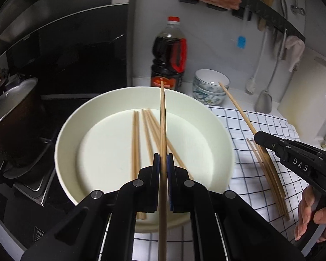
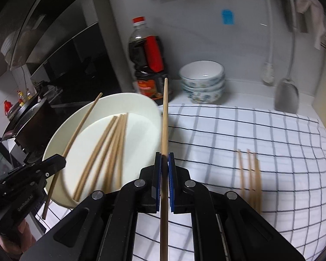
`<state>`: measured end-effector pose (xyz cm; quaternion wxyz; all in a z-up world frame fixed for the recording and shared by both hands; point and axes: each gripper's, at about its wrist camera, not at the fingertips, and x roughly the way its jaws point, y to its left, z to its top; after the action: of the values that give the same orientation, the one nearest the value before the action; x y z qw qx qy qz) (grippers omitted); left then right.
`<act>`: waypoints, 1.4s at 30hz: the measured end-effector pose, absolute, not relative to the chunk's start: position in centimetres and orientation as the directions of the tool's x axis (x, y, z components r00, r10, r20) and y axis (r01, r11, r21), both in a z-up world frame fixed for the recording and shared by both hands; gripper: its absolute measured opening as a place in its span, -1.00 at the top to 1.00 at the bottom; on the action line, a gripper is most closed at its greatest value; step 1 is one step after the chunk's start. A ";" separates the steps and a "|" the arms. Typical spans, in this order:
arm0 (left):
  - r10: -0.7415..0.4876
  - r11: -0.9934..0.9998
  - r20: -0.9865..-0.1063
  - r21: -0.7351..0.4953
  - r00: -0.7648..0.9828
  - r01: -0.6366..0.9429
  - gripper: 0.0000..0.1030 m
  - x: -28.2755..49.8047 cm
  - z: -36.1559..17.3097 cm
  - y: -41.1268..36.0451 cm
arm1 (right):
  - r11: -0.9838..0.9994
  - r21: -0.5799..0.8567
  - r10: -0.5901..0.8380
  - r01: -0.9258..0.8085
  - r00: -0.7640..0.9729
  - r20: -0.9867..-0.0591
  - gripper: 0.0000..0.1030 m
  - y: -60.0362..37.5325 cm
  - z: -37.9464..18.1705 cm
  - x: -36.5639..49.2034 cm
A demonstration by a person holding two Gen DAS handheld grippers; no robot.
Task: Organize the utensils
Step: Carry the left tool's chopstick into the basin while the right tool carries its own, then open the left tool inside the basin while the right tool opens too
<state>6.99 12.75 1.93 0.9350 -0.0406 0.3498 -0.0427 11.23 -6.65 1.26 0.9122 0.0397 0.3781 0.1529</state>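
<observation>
- Left gripper (image 1: pixel 163 161) is closed tight on one chopstick (image 1: pixel 162 130), which runs straight out between its blue pads (image 1: pixel 156 165) and also back toward the camera.
- That chopstick hangs over the white plate (image 1: pixel 69 130), with its far tip near the plate's back rim.
- Right gripper (image 2: pixel 164 159) is also closed on one stick, a second chopstick (image 2: pixel 165 117) that points away between its pads.
- This second chopstick sits above the checked cloth (image 2: pixel 260 134), just beside the plate's right edge.
- Several loose chopsticks (image 1: pixel 139 134) lie flat inside the plate, ahead of and under the left gripper.
- A few more chopsticks (image 2: pixel 250 174) lie on the cloth, to the right of the right gripper and well apart from it.
- A person's hand (image 1: pixel 315 215) holds the right gripper's handle.
- Behind the plate stands a dark sauce bottle (image 1: pixel 169 56) with a red cap.
- Next to the bottle sits a stack of patterned bowls (image 1: pixel 210 87).
- A pot (image 1: pixel 13 117) sits on the stove to the left of the plate.
</observation>
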 end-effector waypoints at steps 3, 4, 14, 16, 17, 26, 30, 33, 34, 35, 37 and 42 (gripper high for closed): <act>-0.101 0.993 -0.649 -0.112 0.754 0.037 0.86 7.7 1.8 14.3 | 0.940 0.195 0.337 -0.281 0.657 -0.674 0.88 -4.1 1.6 12.2; -0.099 0.993 -0.648 -0.113 0.755 0.034 0.86 7.9 1.8 14.8 | 0.936 0.200 0.347 -0.291 0.654 -0.672 0.88 -3.3 1.8 12.5; -0.080 0.993 -0.678 -0.122 0.731 -0.004 0.86 10.2 -0.2 17.8 | 0.914 0.243 0.392 -0.324 0.560 -0.729 0.88 2.1 -0.4 15.9; -0.080 0.992 -0.685 -0.124 0.724 -0.008 0.86 10.5 -0.6 18.2 | 0.918 0.236 0.382 -0.319 0.550 -0.742 0.88 2.7 -1.0 16.3; -0.080 0.992 -0.688 -0.126 0.722 -0.010 0.86 10.6 -0.8 18.3 | 0.919 0.235 0.379 -0.317 0.545 -0.748 0.88 2.9 -1.2 16.5; -0.087 0.991 -0.711 -0.132 0.698 -0.011 0.86 11.5 -2.1 18.6 | 0.929 0.217 0.351 -0.300 0.526 -0.775 0.88 3.4 -2.3 17.2; -0.082 0.992 -0.713 -0.128 0.696 -0.014 0.86 11.8 -2.3 18.5 | 0.933 0.213 0.342 -0.291 0.528 -0.777 0.88 3.2 -2.2 17.3; -0.077 0.991 -0.716 -0.128 0.694 -0.022 0.86 11.8 -2.3 18.5 | 0.935 0.212 0.337 -0.285 0.527 -0.780 0.88 2.9 -2.3 17.5; -0.075 0.991 -0.714 -0.130 0.696 -0.027 0.85 11.7 -2.2 18.6 | 0.936 0.210 0.335 -0.284 0.528 -0.781 0.88 2.9 -2.2 17.5; -0.069 0.991 -0.711 -0.129 0.700 -0.033 0.85 11.6 -2.1 18.6 | 0.937 0.206 0.332 -0.283 0.535 -0.777 0.87 2.8 -2.1 17.4; -0.047 0.992 -0.700 -0.118 0.713 -0.050 0.85 11.2 -1.7 18.8 | 0.938 0.194 0.327 -0.288 0.549 -0.769 0.83 2.6 -1.8 17.0; -0.018 0.989 -0.667 -0.120 0.745 -0.083 -0.23 10.1 -0.6 19.5 | 0.941 0.197 0.323 -0.273 0.566 -0.758 0.60 1.6 -1.3 16.7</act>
<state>10.07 19.48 -0.60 0.9314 -0.0712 0.3565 0.0174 16.71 1.61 -1.27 0.8844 0.0288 0.4342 0.1687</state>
